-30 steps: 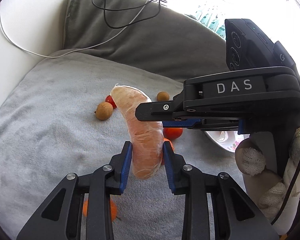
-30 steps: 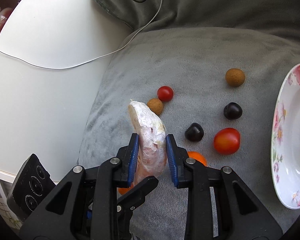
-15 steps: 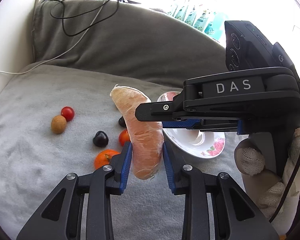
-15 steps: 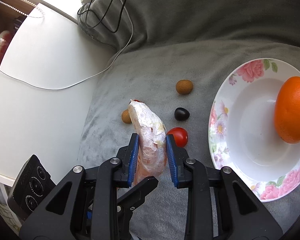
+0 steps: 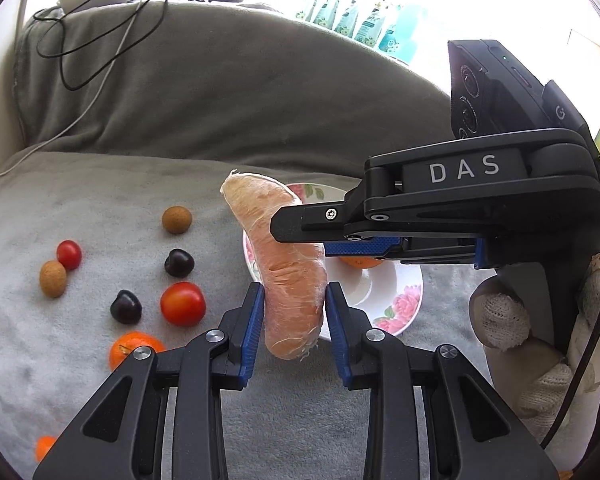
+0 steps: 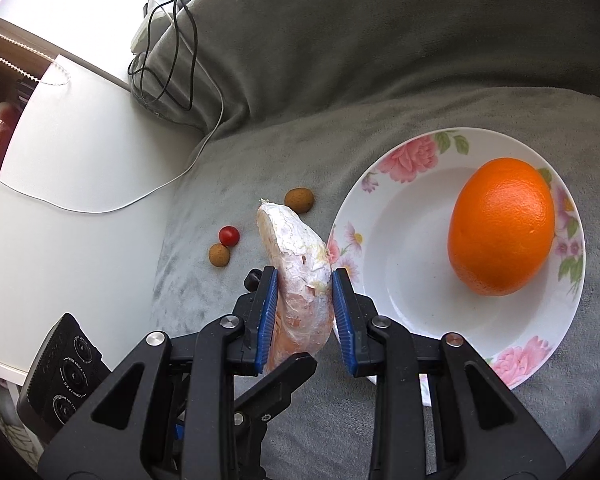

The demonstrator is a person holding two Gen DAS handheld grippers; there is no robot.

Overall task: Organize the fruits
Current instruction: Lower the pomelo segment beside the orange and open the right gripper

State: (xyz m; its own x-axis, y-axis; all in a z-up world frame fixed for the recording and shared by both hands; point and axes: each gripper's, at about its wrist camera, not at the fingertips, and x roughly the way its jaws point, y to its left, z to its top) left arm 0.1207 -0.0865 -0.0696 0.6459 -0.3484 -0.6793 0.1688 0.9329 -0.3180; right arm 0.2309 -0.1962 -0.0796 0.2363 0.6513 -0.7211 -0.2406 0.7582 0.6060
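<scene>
A curved fruit wedge (image 5: 288,264) wrapped in clear film hangs above the grey blanket, beside the floral plate (image 5: 404,304). My left gripper (image 5: 294,300) is shut on its lower end. My right gripper (image 6: 304,280) is shut on the wedge (image 6: 296,256) too, crossing from the right in the left wrist view. A large orange (image 6: 500,226) lies in the plate (image 6: 380,168). Loose on the blanket are a tomato (image 5: 183,304), a cherry tomato (image 5: 69,255), two dark cherries (image 5: 179,263), two brown longans (image 5: 177,220) and a tangerine (image 5: 134,350).
A grey cushion (image 5: 220,92) backs the blanket, with black and white cables (image 5: 100,40) draped over it. A white table (image 6: 80,184) stands left of the cushion. A gloved hand (image 5: 500,320) grips the right gripper's handle.
Both grippers carried the wrapped wedge sideways to the right over the blanket. The loose fruits slid left in view, and the plate with the orange came into view beside the wedge.
</scene>
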